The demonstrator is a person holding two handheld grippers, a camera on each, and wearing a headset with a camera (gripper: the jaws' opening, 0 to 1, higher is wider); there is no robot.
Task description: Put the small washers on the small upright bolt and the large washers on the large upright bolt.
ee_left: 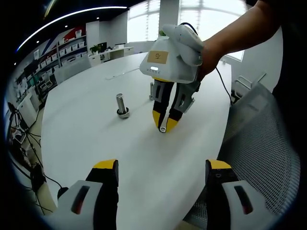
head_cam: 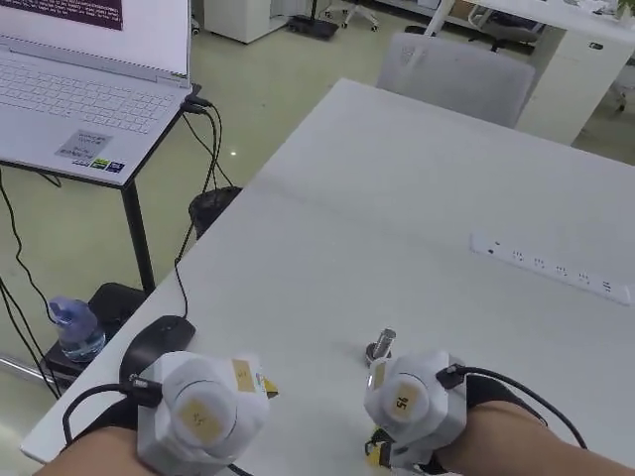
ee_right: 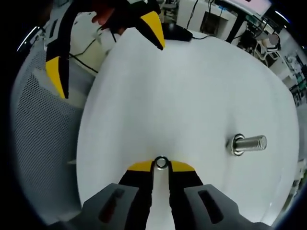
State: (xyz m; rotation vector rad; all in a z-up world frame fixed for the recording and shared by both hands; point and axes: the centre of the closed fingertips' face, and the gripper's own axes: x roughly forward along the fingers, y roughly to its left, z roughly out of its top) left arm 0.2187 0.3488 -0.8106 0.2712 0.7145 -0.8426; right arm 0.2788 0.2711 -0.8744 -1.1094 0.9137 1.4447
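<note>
My right gripper [ee_right: 161,167] is shut on a small metal washer [ee_right: 161,163], pinched at the yellow fingertips just above the white table [ee_right: 192,96]. The left gripper view shows that washer [ee_left: 163,129] in the right gripper [ee_left: 166,123]. An upright steel bolt [ee_left: 122,104] with a ring at its base stands left of it. A second bolt [ee_left: 152,90] peeks out behind the right gripper. The right gripper view has a bolt [ee_right: 248,143] off to the right. My left gripper [ee_left: 162,167] is open and holds nothing. From the head view, one bolt [head_cam: 382,344] rises just beyond the right gripper [head_cam: 378,451].
A white power strip [head_cam: 551,268] lies at the right of the table. A black mouse [head_cam: 154,344] sits near the left edge. A laptop [head_cam: 89,89] stands on a side stand, a water bottle [head_cam: 75,328] below it. A grey chair [head_cam: 451,74] is at the far side.
</note>
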